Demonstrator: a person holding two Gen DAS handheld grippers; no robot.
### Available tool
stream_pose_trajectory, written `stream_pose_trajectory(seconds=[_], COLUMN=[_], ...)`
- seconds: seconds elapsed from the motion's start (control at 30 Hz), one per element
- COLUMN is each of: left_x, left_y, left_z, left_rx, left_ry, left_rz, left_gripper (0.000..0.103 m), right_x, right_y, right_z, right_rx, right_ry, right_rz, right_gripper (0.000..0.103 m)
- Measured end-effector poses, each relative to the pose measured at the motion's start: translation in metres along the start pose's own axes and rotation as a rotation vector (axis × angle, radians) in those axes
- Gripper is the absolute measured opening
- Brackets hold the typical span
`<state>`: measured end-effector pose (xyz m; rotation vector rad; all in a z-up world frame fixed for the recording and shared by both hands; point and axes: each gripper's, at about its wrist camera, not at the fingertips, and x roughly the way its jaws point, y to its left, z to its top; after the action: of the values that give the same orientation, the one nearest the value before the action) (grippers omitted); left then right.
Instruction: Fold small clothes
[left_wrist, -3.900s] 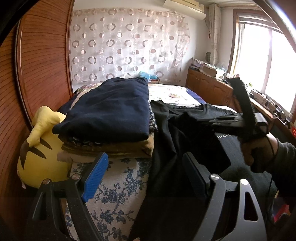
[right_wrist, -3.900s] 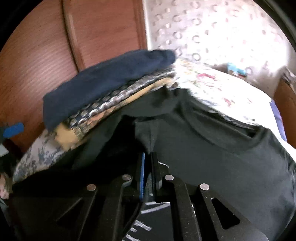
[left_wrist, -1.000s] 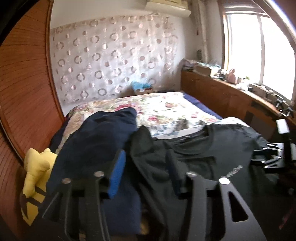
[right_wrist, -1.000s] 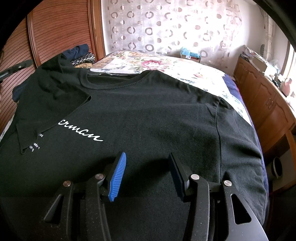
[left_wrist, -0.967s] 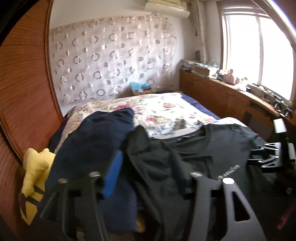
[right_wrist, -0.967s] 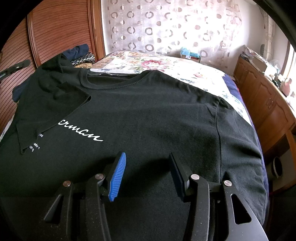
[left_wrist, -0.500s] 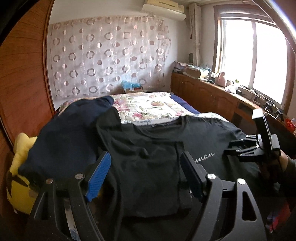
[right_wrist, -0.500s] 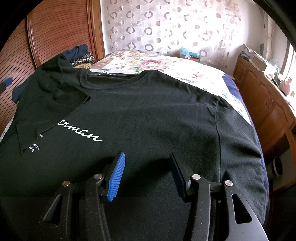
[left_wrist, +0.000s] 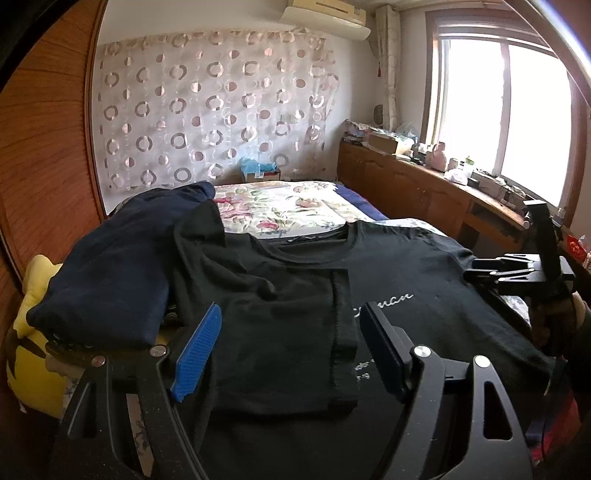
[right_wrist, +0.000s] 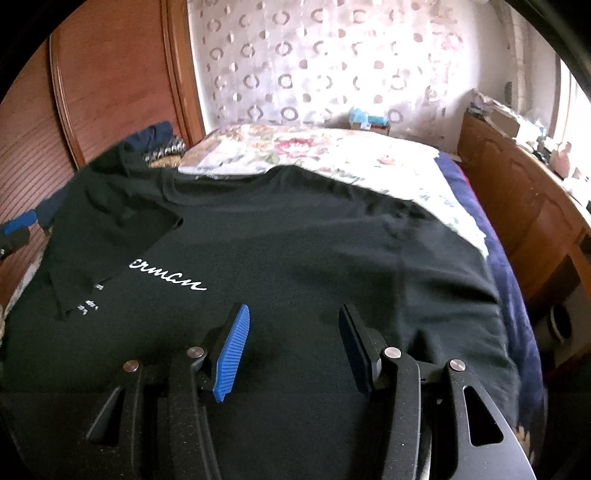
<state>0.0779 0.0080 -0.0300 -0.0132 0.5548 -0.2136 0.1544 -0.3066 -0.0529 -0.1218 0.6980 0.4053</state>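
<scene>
I have the black cotton T-shirt with white script lettering (right_wrist: 295, 240) lying flat, chest up, across the floral-covered bed (left_wrist: 295, 206), filling the centre of both frames; its one sleeve (left_wrist: 295, 332) is already turned in over the chest, lower centre of the left view, so I judge the first side fold done and the opposite side next. My left claw (left_wrist: 284, 354) hangs spread and empty just over that folded sleeve; my right claw (right_wrist: 291, 347) is likewise spread with nothing between its jaws, low above the shirt body in the lower centre of its frame. The next move calls for the right claw to reach the far sleeve (right_wrist: 461, 258) at the right of its frame, pinch the edge and carry it inward. Against 3.9 s ago, the right claw no longer pinches cloth, and the shirt lies smooth, not bunched; the stack of folded navy clothes (left_wrist: 118, 266) sits unchanged at left.
</scene>
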Motion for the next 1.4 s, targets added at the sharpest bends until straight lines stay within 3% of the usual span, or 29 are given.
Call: stream_pose_trajectory(seconds=[0.27, 0.57, 0.87, 1.13, 1.3, 1.4], left_x=[-0.002, 0.004, 0.014, 0.023, 0.023, 0.022], left_y=[-0.019, -0.05, -0.066, -0.07, -0.071, -0.07], left_z=[-0.001, -0.01, -0.02, -0.027, -0.028, -0.028], left_rx=[0.029, 0.06, 0.088, 0.084, 0.087, 0.085], left_ry=[-0.003, 0.026, 0.072, 0.117, 0.121, 0.121], left_rz=[-0.028, -0.095, -0.119, -0.13, -0.132, -0.133], left_gripper=[0.078, 0.078, 0.078, 0.078, 0.078, 0.078], right_x=[-0.043, -0.053, -0.03, -0.026, -0.023, -0.023], right_y=[-0.036, -0.073, -0.091, -0.11, -0.11, -0.101], right_z=[-0.025, -0.053, -0.044, -0.039, -0.033, -0.032], right_rx=[0.053, 0.16, 0.269, 0.279, 0.221, 0.142], right_ry=[-0.046, -0.012, 0.042, 0.089, 0.09, 0.094], right_rz=[-0.098, -0.172, -0.123, -0.078, -0.1, -0.185], right_gripper=[0.052, 0.052, 0.052, 0.052, 0.031, 0.012])
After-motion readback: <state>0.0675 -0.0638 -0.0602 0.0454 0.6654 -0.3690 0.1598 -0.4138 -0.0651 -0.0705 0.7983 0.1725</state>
